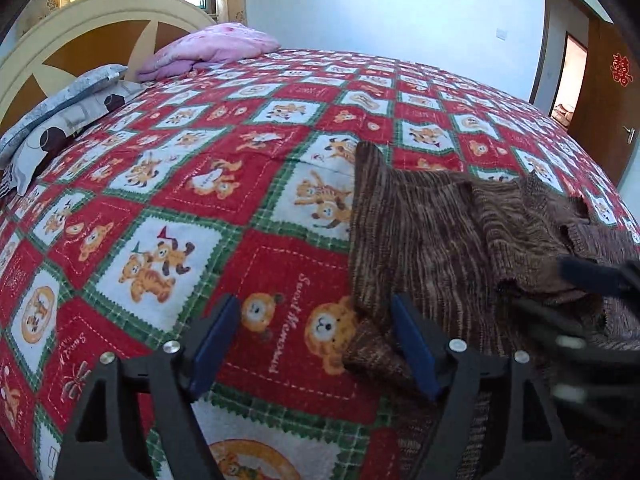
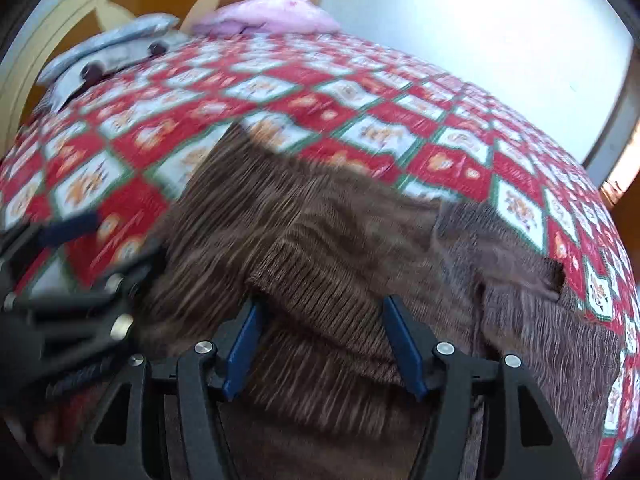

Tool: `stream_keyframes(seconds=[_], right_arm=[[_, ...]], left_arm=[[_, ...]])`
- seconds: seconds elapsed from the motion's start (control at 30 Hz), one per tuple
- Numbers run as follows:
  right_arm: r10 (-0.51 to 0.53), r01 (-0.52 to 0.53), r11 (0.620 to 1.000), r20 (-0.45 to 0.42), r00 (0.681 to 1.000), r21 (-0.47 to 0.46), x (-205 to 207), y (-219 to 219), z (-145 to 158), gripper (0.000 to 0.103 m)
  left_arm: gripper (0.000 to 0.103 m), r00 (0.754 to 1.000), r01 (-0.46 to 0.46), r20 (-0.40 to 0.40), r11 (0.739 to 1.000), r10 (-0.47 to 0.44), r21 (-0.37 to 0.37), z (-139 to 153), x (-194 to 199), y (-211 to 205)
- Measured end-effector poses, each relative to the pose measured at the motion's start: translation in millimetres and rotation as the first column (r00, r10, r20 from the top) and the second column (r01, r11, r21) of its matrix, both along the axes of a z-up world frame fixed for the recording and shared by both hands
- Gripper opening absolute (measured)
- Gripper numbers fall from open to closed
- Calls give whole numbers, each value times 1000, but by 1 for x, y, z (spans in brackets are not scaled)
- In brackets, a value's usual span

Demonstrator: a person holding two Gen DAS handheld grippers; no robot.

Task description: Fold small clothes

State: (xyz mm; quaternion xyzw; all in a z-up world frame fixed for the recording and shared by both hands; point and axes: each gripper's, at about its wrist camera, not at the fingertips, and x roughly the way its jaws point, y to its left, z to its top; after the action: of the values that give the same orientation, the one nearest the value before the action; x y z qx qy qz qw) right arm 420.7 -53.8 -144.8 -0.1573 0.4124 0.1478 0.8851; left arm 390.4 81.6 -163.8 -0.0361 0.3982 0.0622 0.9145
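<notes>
Folding the brown knit garment (image 1: 452, 232) called for pinching a ribbed cuff edge squarely, lifting low, laying flat. Sprawled at 3 o'clock on the red teddy-bear bedspread (image 1: 224, 184), partly folded over itself. Left gripper (image 1: 316, 344) spread wide, empty, beside the hem. Right gripper (image 2: 324, 344) spread wide too, straddling the cuff, not yet pinching. Counted: one garment, two grippers, one pink pillow (image 1: 212, 50) and one grey pillow (image 1: 68, 108) at 11 o'clock.
</notes>
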Motion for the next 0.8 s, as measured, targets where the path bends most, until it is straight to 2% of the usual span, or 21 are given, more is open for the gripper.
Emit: stream_keyframes(seconds=[0.03,0.07,0.13,0.17,0.23,0.33,0.43,0.5,0.53,0.67,0.7,0.73,0.8], right_arm=[[-55,55,998,-10,998,27,7,-10,4,39],[-106,106,993,-14,994,46,11,-21,8,36],[-233,233,969,-3,972,85,18,-55,18,36],[-307,306,950,5,952,70,21,-77,22,36],[-352,353,933,-24,936,71,22,-103,25,36],[-330,336,931,-61,942,143,7,-128,33,36],[-227,244,939,-99,969,242,-17,-125,37,36],[-167,205,936,-152,974,285,-24,-121,31,36],[-141,189,936,-175,974,297,-25,-115,24,36],[-115,161,943,-169,979,291,-28,-100,11,36],[-112,164,942,-186,976,294,-26,-97,7,29],[-116,167,943,-185,976,287,-26,-96,6,11],[-128,166,950,-155,980,265,-30,-95,12,4]], left_arm=[[81,1000,1,3,1000,-1,-3,0,0,1],[81,1000,1,4,1000,-1,-7,-1,1,1],[82,1000,5,8,1000,-5,-30,-1,0,4],[83,1000,6,8,999,-5,-39,-1,0,7],[85,1000,11,10,999,-10,-52,-2,1,8],[86,1000,15,12,999,-15,-52,-2,2,6],[87,1000,19,15,998,-18,-62,-3,2,8],[88,1000,21,18,997,-19,-70,-2,1,9],[88,1000,21,21,997,-20,-73,-2,1,9],[90,999,28,31,995,-25,-91,-2,0,11],[91,999,33,35,994,-30,-100,-2,-1,11],[93,999,38,37,994,-34,-107,-1,-1,11],[95,998,52,47,991,-46,-126,-1,-2,12]])
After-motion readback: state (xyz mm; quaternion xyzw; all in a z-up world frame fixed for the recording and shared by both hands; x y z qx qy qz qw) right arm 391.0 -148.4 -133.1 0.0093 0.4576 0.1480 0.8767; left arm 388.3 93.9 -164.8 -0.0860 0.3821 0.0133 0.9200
